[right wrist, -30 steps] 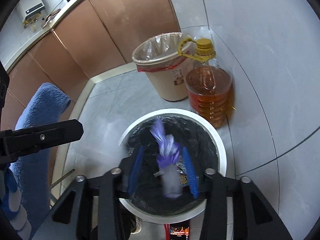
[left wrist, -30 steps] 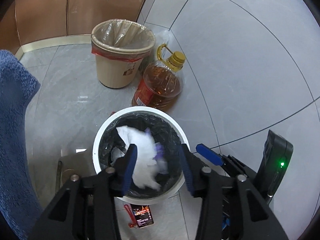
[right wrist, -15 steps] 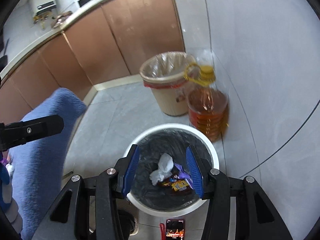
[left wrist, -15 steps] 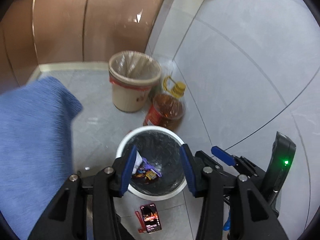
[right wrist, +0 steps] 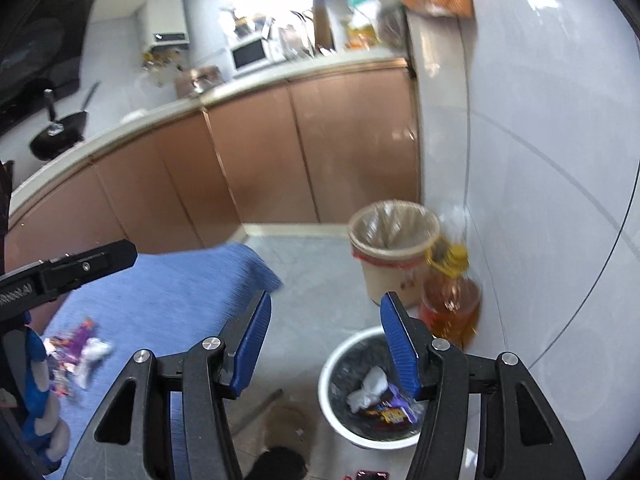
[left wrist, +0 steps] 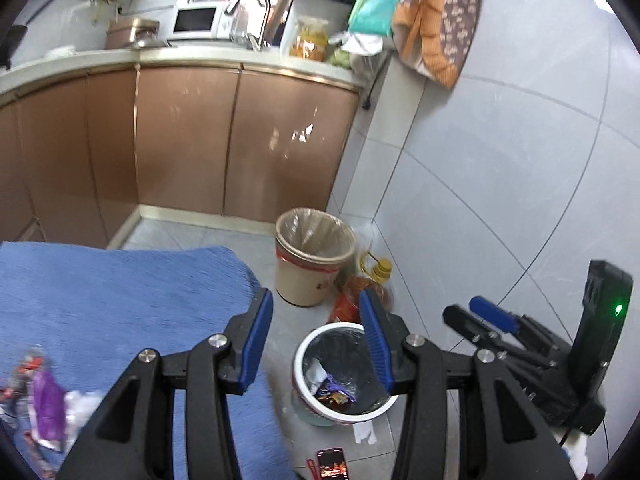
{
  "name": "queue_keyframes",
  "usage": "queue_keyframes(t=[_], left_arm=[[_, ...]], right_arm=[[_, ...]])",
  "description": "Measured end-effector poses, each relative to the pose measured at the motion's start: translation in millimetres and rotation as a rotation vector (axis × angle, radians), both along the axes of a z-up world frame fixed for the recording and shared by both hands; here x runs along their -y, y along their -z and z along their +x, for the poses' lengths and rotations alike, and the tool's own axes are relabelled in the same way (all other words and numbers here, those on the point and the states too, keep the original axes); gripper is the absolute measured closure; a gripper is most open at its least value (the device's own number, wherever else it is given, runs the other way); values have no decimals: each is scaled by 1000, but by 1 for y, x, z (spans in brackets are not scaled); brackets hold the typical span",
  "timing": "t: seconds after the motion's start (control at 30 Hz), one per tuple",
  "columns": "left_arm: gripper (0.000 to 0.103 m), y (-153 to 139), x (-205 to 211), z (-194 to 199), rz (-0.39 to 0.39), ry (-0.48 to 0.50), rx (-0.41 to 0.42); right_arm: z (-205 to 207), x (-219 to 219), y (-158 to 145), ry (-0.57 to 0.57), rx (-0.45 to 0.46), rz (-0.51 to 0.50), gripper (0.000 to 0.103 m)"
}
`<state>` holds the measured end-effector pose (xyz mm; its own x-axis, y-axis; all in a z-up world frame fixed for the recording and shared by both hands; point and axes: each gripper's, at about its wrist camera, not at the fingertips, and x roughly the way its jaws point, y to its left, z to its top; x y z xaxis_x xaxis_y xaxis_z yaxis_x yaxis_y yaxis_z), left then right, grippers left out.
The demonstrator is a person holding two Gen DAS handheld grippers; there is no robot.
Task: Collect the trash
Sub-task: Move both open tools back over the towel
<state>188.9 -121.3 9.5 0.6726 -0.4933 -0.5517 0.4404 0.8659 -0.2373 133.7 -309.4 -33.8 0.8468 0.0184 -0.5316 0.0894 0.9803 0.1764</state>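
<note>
A white bin with a black liner (left wrist: 304,360) (right wrist: 340,354) stands on the floor and holds crumpled white paper (right wrist: 370,386) and coloured wrappers (left wrist: 334,390). More trash, a purple wrapper (left wrist: 46,404) and white scraps (right wrist: 90,354), lies blurred on a blue cloth (left wrist: 112,300) (right wrist: 168,300) at the left. My left gripper (left wrist: 316,344) is open and empty, high above the bin and cloth edge. My right gripper (right wrist: 324,344) is open and empty, also raised. It shows at the right of the left wrist view (left wrist: 476,312).
A beige bin with a clear liner (left wrist: 314,260) (right wrist: 394,254) and an oil jug (right wrist: 452,304) stand by the tiled wall. Brown cabinets (left wrist: 180,140) run behind. A phone (left wrist: 332,464) and a paper scrap (left wrist: 364,432) lie on the floor.
Both grippers dropped paper and a purple wrapper into the white bin, then rose and tilted up. The blue cloth with more trash has come into view.
</note>
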Motion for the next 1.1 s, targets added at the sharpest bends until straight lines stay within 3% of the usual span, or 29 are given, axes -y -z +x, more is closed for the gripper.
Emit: queue_keyframes(t=[0.2,0.43,0.83,1.1], left_arm=[[59,-29,-48,-27,11,-49,59],[59,-46,-106,-54,13,-116,103],[59,-56,-208,-99,48,-237,148],[59,-41,-282,-114,21,-230,80]], right_arm=[[-23,-45,-52,-77,98,-26,46],[-43,-93,-91,-165,178,-60,46],[-62,-159,-121,-304,237,-105,46],[-62,-192,-126,-401,241,-83,46]])
